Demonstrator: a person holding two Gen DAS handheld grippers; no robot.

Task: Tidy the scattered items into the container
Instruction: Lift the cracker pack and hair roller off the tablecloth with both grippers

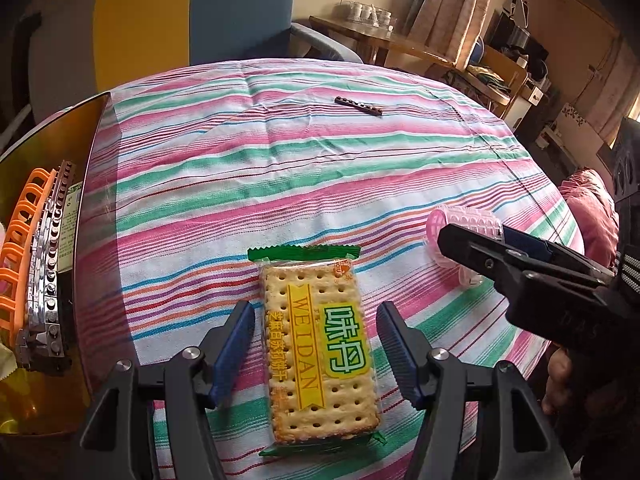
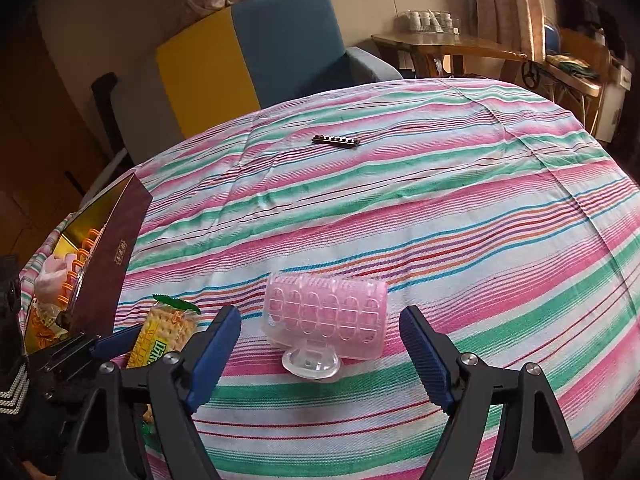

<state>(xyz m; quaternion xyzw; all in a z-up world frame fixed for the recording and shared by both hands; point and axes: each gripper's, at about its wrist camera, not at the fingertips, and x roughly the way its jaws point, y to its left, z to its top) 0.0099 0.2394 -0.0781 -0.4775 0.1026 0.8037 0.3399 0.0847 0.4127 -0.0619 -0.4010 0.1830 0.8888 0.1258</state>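
A cracker packet (image 1: pixel 316 344) in clear and green wrap lies on the striped tablecloth between the fingers of my left gripper (image 1: pixel 315 310). That gripper is open, with a gap on each side of the packet. A pink hair roller (image 2: pixel 324 316) lies on its side between the fingers of my right gripper (image 2: pixel 320 314), which is also open and not touching it. A small brown brick strip (image 1: pixel 359 105) lies alone farther back on the cloth. The container (image 1: pixel 96 152), a box with a gold lining, stands at the left and holds an orange plastic piece (image 1: pixel 20 240) and a grey brick strip (image 1: pixel 46 256).
The round table's far edge (image 2: pixel 440 80) curves across the back. A blue and yellow armchair (image 1: pixel 192 20) stands behind it, and a wooden side table (image 2: pixel 448 46) at the back right. A red cushion (image 1: pixel 592 208) sits past the table's right edge.
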